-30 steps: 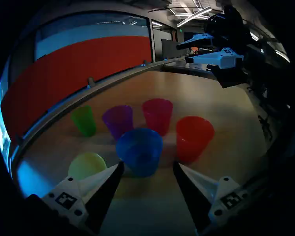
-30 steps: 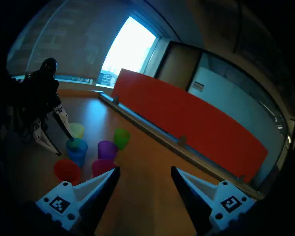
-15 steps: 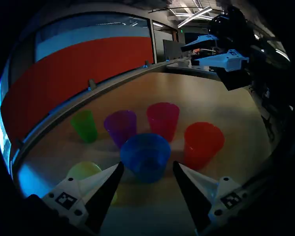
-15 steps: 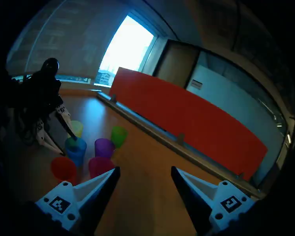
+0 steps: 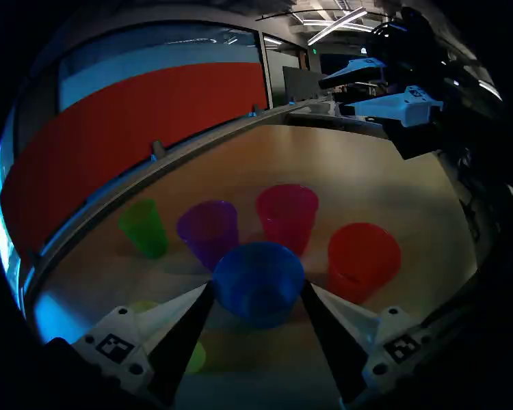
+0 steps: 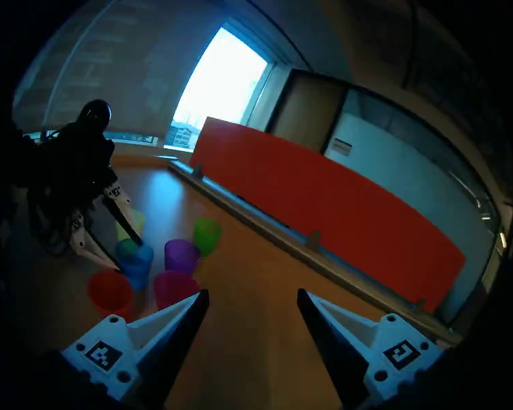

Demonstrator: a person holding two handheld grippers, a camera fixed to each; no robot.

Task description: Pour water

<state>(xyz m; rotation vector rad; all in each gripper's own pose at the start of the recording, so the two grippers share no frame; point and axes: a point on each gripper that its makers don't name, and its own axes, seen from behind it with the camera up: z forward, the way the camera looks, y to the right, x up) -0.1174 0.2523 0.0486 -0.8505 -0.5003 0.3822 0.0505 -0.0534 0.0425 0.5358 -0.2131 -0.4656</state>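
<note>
Closing in over the last second, the left gripper point(image 5: 256, 287) now has the blue cup point(image 5: 258, 273) between its spread fingers; whether the tips touch it I cannot tell. Along the wooden table's point(image 5: 366, 171) far edge runs a red panel point(image 5: 120, 116). The right gripper point(image 6: 252, 294) hangs above the table's middle, fingers apart and holding nothing. Behind the blue cup stand a red cup point(image 5: 363, 260), pink cup point(image 5: 287, 212), purple cup point(image 5: 208, 229) and green cup point(image 5: 143, 225), the green one nearest the panel edge. A yellow cup point(image 5: 196, 357) is partly hidden by the left finger.
</note>
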